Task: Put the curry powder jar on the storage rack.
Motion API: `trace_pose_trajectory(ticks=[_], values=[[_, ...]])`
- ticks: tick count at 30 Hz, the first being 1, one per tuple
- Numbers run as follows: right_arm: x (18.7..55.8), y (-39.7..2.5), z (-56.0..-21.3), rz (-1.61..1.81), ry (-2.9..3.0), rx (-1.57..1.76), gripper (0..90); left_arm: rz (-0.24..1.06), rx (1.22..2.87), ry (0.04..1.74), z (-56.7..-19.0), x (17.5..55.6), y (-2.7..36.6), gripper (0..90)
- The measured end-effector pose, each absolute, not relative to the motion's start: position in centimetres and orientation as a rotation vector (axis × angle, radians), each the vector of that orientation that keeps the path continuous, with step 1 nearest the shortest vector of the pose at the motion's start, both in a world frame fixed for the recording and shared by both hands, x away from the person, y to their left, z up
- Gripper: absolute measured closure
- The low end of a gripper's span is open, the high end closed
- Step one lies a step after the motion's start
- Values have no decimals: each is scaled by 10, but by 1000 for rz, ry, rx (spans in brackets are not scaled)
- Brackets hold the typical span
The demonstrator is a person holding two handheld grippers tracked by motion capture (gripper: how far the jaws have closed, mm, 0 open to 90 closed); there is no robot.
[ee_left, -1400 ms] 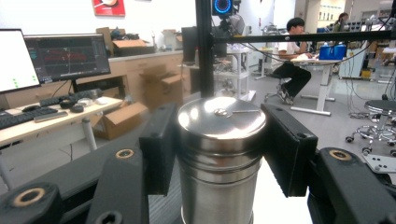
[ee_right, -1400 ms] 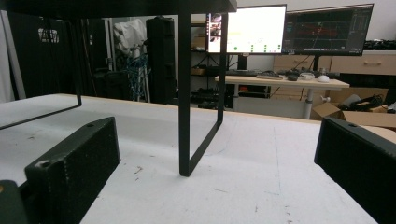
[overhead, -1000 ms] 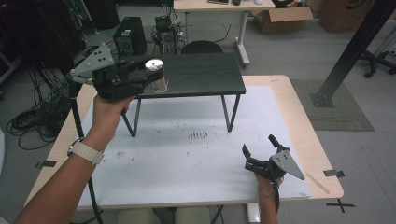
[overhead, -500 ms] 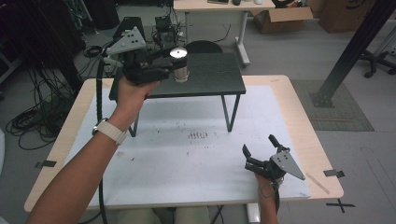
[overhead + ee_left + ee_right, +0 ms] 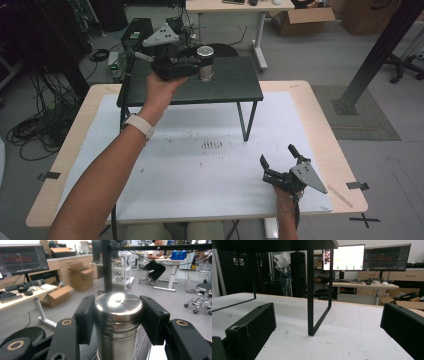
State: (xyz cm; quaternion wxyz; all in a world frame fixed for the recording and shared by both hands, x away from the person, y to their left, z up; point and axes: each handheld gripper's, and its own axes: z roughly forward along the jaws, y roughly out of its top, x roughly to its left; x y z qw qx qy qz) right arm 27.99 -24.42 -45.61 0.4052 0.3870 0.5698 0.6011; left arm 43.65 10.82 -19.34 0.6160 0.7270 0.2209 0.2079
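Note:
A shiny steel canister (image 5: pixel 205 61) with a flat lid is upright over the back middle of a black raised shelf (image 5: pixel 235 87). My left gripper (image 5: pixel 204 65) is shut on it, one jaw pressing each side. In the left gripper view the canister (image 5: pixel 117 322) stands between the pads (image 5: pixel 84 320), with the shelf's dark ribbed top just under it; I cannot tell whether it touches. My right gripper (image 5: pixel 277 155) rests open near the table's front right corner, nothing between its jaws. In the right gripper view the right gripper (image 5: pixel 328 340) faces the shelf's leg (image 5: pixel 310 290).
The shelf stands on thin black legs (image 5: pixel 247 120) over a white mat (image 5: pixel 200 170) on the wooden table (image 5: pixel 320 125). Small dark marks (image 5: pixel 212 145) spot the mat. Cables, desks and cardboard boxes (image 5: pixel 305 17) are on the floor beyond.
My left gripper has carried the canister to the right and farther back, from the shelf's left end to over its middle. The right gripper has stayed put.

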Motion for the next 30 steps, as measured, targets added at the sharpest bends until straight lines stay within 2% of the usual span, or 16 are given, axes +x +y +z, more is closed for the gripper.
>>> trace_pose_trajectory(ticks=[14,30], values=[[280,-244,-456,1519,1437,976,0,504,1751,607,-211,463,88,490],[280,-244,-456,1522,1436,976,0,489,1821,667,-221,472,83,489]])
